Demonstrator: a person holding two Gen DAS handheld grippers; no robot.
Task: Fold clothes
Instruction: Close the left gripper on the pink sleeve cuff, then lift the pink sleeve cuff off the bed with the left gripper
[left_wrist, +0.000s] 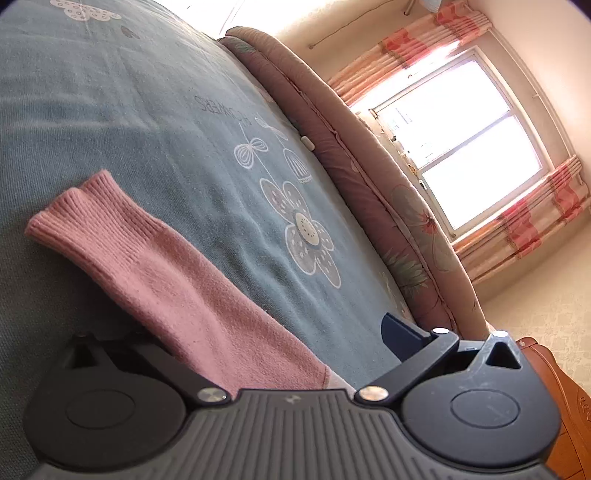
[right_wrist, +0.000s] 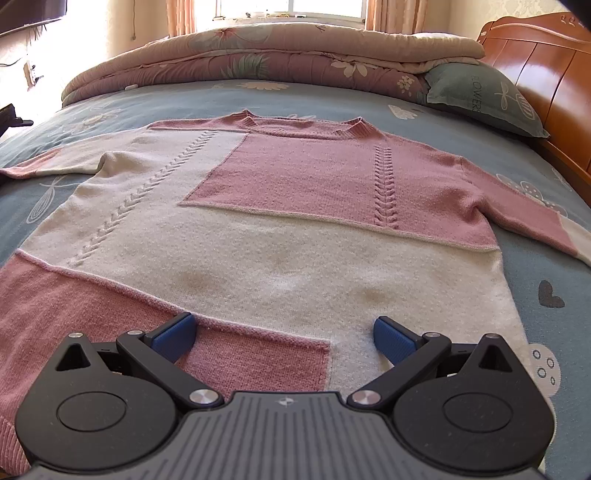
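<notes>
Left gripper (left_wrist: 280, 354): I see its right finger (left_wrist: 404, 338) spread well out; the left finger is hidden under the pink sleeve, so the jaws stand apart with the sleeve lying between them, not pinched as far as I can tell.
Sleeve (left_wrist: 159, 273): pink knit with a ribbed cuff, stretched flat on the blue sheet, running away from my left gripper.
Bed sheet (left_wrist: 147, 122): blue with white flower prints.
Sweater (right_wrist: 280, 229): pink and cream, laid flat and face up across the bed, neckline towards the far side, both sleeves spread outward.
Right gripper (right_wrist: 284, 338): I have it low over the sweater's hem, blue pads (right_wrist: 393, 339) wide apart, gripping nothing.
Quilt (right_wrist: 258, 55): folded along the far edge below the window.
Pillow (right_wrist: 480, 96): blue, far right, against the wooden headboard (right_wrist: 546, 66).
</notes>
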